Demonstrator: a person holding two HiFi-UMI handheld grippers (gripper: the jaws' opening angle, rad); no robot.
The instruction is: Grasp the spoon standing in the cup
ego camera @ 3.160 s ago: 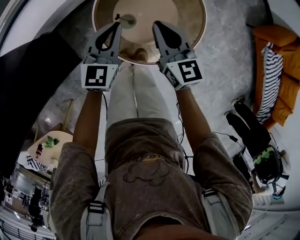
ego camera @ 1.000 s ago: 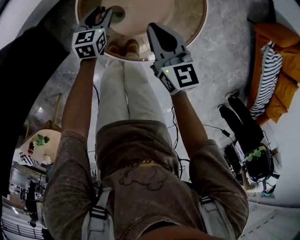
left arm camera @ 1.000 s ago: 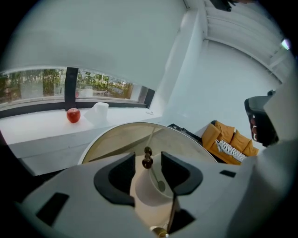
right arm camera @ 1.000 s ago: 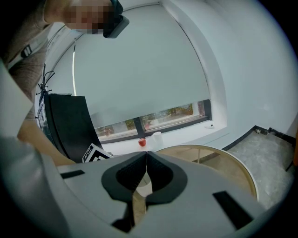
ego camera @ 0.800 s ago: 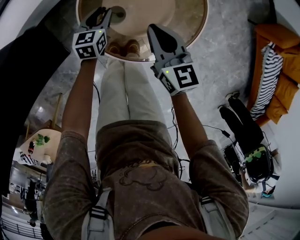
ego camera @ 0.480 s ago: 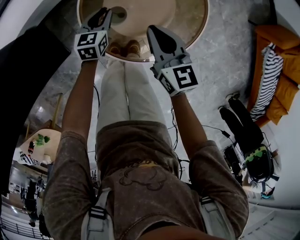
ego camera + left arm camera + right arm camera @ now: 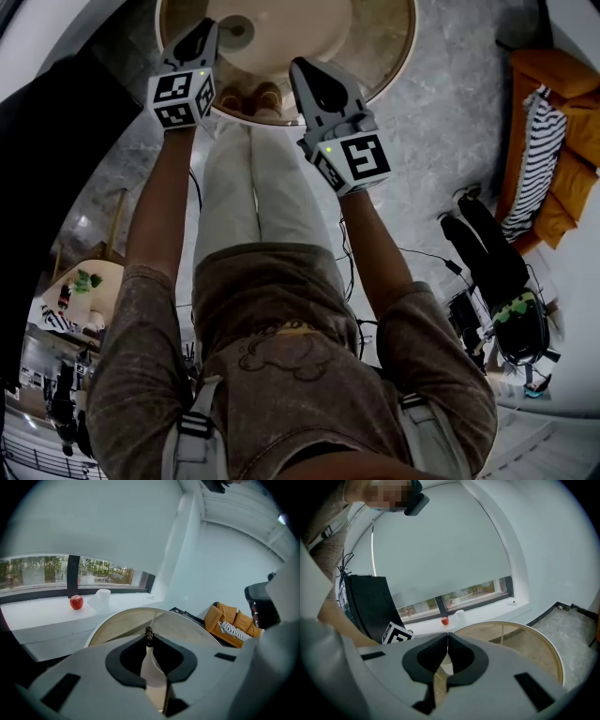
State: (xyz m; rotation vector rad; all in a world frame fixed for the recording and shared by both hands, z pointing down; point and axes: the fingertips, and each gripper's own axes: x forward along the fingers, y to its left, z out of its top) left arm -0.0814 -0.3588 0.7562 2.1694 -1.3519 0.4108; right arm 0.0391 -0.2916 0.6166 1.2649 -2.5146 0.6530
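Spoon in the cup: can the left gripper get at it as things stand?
Probably yes: jaws of the left gripper have just been closing and look pinched on the spoon above the cup; nothing blocks it.

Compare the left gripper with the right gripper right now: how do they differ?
The left gripper has just been closing and now pinches the spoon at its dark handle tip; the right gripper is shut tip to tip on nothing. In the head view the left gripper reaches the cup, while the right gripper hangs nearer the near edge of the round table, apart from the cup. Both have the same grey build.
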